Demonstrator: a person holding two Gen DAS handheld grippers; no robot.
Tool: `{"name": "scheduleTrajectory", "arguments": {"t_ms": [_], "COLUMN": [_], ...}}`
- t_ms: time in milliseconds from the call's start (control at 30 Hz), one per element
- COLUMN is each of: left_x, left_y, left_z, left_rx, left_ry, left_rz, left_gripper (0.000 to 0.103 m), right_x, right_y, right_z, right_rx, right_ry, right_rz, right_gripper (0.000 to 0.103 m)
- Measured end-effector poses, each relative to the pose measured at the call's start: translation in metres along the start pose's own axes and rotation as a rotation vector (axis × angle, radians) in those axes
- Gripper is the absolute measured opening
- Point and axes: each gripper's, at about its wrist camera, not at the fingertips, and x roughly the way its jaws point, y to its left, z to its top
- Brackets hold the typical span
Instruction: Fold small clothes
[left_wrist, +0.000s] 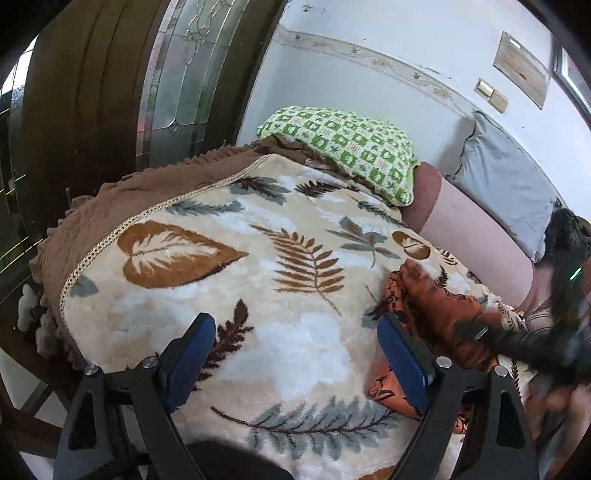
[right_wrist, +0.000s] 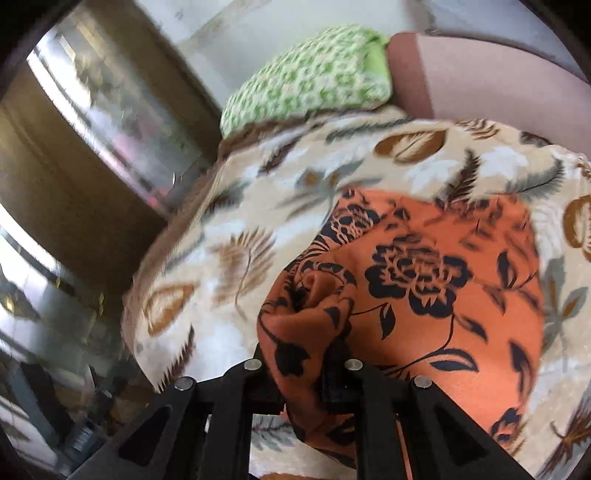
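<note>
Here the orange cloth with black rose print (right_wrist: 443, 280) lies on the cream leaf-patterned plush blanket (left_wrist: 221, 295), long axis running from 11 to 5 o'clock. The right gripper's (right_wrist: 306, 354) fingers are clamped on its bunched near-left edge. The left gripper's (left_wrist: 295, 358) blue-padded fingers (left_wrist: 192, 354) stand wide apart over bare blanket.

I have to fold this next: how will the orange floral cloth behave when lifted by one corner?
Probably floppy: the orange floral cloth bunches into soft folds where the right gripper pinches it. Likely light, since it drapes thinly over the leaf-print blanket. It may cling a little on that plush pile.
</note>
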Motion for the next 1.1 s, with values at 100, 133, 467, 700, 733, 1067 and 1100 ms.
{"name": "scheduleTrajectory", "arguments": {"t_ms": [100, 133, 467, 700, 733, 1067, 1100], "left_x": [0.004, 0.003, 0.004, 0.003, 0.002, -0.004, -0.005], "left_y": [0.002, 0.001, -0.011, -0.008, -0.01, -0.022, -0.024], "left_z": [-0.001, -0.001, -0.007, -0.005, -0.005, -0.003, -0.003], "left_rx": [-0.009, -0.003, 0.044, 0.027, 0.035, 0.077, 0.085], "left_ry": [0.027, 0.026, 0.036, 0.038, 0.04, 0.033, 0.031], "left_rz": [0.001, 0.0, 0.004, 0.019, 0.019, 0.016, 0.015], "left_gripper": [0.09, 0.09, 0.09, 0.09, 0.09, 0.09, 0.09], "right_x": [0.047, 0.045, 0.027, 0.028, 0.04, 0.02, 0.019], "right_y": [-0.008, -0.007, 0.004, 0.024, 0.024, 0.001, 0.002], "right_z": [-0.022, -0.024, -0.025, -0.028, -0.035, -0.05, -0.05], "right_rx": [-0.006, -0.011, -0.014, -0.074, -0.063, 0.084, 0.08], "right_ry": [0.109, 0.076, 0.045, 0.038, 0.078, -0.027, -0.026], "right_rz": [-0.061, -0.053, 0.005, -0.029, 0.008, 0.322, 0.339], "right_gripper": [0.016, 0.017, 0.017, 0.04, 0.068, 0.079, 0.079]}}
